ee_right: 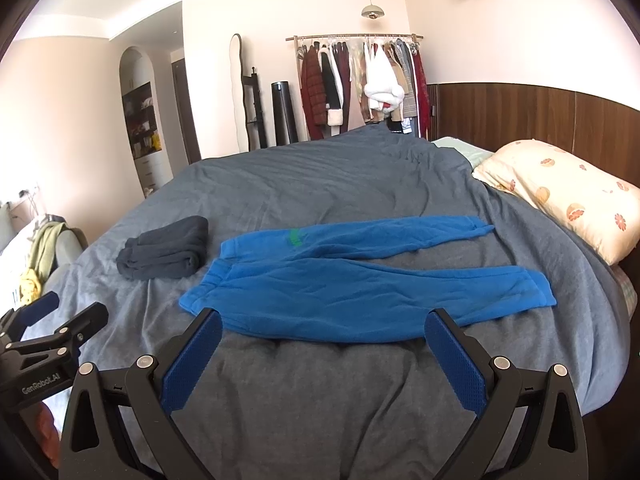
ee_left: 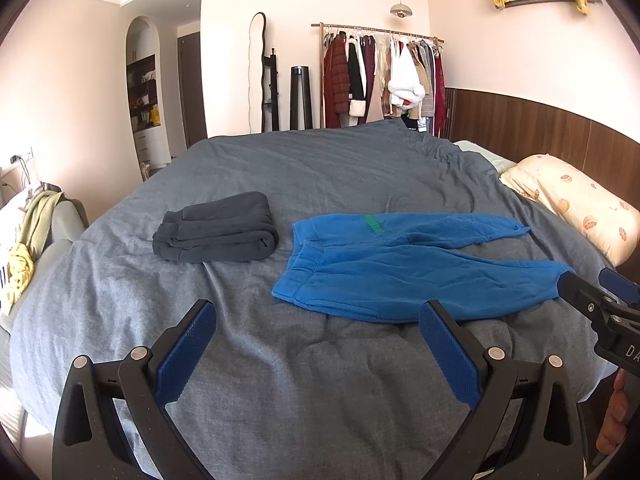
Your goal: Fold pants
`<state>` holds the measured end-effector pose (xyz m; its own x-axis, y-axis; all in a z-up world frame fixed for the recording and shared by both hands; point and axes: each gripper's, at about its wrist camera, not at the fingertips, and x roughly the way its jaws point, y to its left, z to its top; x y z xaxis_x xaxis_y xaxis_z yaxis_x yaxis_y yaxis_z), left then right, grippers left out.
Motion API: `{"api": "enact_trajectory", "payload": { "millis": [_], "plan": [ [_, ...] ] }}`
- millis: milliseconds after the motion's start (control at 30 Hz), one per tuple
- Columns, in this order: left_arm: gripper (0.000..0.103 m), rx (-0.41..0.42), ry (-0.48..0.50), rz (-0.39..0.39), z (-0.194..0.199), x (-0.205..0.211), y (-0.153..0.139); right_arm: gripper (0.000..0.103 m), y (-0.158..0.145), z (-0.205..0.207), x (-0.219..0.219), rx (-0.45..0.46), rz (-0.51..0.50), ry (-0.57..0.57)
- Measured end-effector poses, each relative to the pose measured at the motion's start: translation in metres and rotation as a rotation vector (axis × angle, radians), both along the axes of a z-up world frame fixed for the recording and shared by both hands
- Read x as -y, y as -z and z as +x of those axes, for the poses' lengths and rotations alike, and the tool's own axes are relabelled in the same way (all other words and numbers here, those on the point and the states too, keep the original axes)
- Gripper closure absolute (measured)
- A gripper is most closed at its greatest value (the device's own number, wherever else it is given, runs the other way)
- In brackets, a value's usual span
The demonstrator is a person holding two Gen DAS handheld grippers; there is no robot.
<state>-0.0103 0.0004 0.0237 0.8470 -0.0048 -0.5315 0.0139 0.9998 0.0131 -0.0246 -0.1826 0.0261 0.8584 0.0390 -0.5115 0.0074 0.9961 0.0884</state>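
Blue pants point(ee_left: 404, 268) lie flat on the grey bed cover point(ee_left: 280, 380), waistband to the left, legs spread to the right, with a green mark near the hip; they also show in the right wrist view point(ee_right: 360, 292). My left gripper point(ee_left: 318, 316) is open and empty, hovering just in front of the pants' near edge by the waistband. My right gripper point(ee_right: 324, 324) is open and empty, hovering at the near edge of the near leg. The right gripper point(ee_left: 600, 292) shows at the right edge of the left wrist view; the left gripper point(ee_right: 72, 312) shows at the left of the right wrist view.
A folded dark grey garment point(ee_left: 218, 228) lies left of the blue pants, also seen in the right wrist view point(ee_right: 166, 248). A floral pillow point(ee_right: 568, 196) rests by the wooden headboard at right. A clothes rack point(ee_left: 380, 76) stands beyond the bed.
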Motion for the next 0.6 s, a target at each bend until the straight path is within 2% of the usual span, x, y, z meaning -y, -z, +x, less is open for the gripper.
{"api": "enact_trajectory", "payload": {
  "millis": [600],
  "plan": [
    [0.0, 0.01, -0.005, -0.001, -0.0014, -0.0011, -0.0009, 0.0, -0.0003, 0.0004, 0.0006, -0.001, 0.0, -0.002]
  ]
}}
